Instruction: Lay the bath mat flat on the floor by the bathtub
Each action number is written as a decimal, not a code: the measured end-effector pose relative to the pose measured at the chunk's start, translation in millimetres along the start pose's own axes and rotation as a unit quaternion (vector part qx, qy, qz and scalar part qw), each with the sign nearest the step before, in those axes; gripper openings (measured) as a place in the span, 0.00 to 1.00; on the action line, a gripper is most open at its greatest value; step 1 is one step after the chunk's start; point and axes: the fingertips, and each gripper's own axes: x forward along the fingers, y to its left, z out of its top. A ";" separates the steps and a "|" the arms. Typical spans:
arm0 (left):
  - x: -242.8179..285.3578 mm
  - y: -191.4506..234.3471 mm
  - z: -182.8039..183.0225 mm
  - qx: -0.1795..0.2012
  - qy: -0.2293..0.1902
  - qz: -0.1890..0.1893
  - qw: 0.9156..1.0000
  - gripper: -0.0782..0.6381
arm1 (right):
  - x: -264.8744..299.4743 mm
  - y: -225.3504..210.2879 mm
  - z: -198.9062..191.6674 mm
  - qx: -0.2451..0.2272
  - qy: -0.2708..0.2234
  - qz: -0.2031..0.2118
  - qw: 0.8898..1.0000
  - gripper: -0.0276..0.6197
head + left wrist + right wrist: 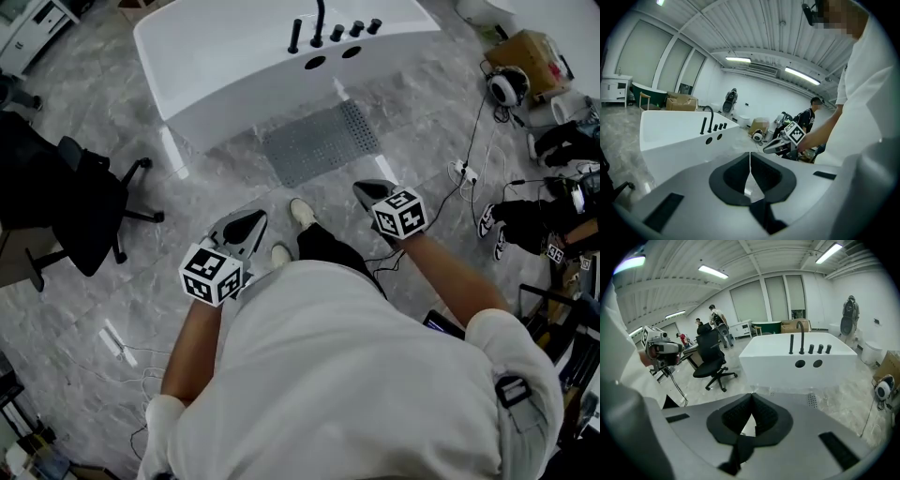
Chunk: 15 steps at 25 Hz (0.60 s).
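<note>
Head view: the grey bath mat (323,141) lies flat on the floor just beside the white bathtub (216,66), so we judge the laying done. The left gripper (246,225) and right gripper (371,193) hang at our waist, well apart from it. Left gripper view: jaws pressed together, nothing between. Right gripper view: jaws likewise together and empty, facing the black taps (802,344).

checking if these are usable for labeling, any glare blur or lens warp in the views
Head view: sharp and evenly lit, with white glare streaks on the glossy floor beside the bathtub. Left gripper view: strong fisheye bend, black corners, ceiling lights bright. Right gripper view: same warp, and the lamp at top left is blown out.
</note>
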 end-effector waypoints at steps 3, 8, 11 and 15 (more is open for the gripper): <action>-10.8 -12.1 -5.4 0.005 -0.004 -0.005 1.000 0.14 | -20.9 22.4 3.2 -0.011 -0.007 0.011 1.000 0.06; -28.7 -24.0 -10.9 0.041 -0.006 -0.003 0.999 0.14 | -49.0 50.4 -0.9 -0.008 -0.015 0.018 1.000 0.06; -39.0 -29.3 -14.6 0.036 -0.010 -0.005 0.999 0.14 | -61.2 63.6 -5.3 -0.011 -0.022 0.016 1.000 0.06; -47.9 -35.1 -20.3 0.029 -0.012 -0.012 0.999 0.14 | -68.7 73.7 -11.6 -0.009 -0.027 0.014 0.999 0.06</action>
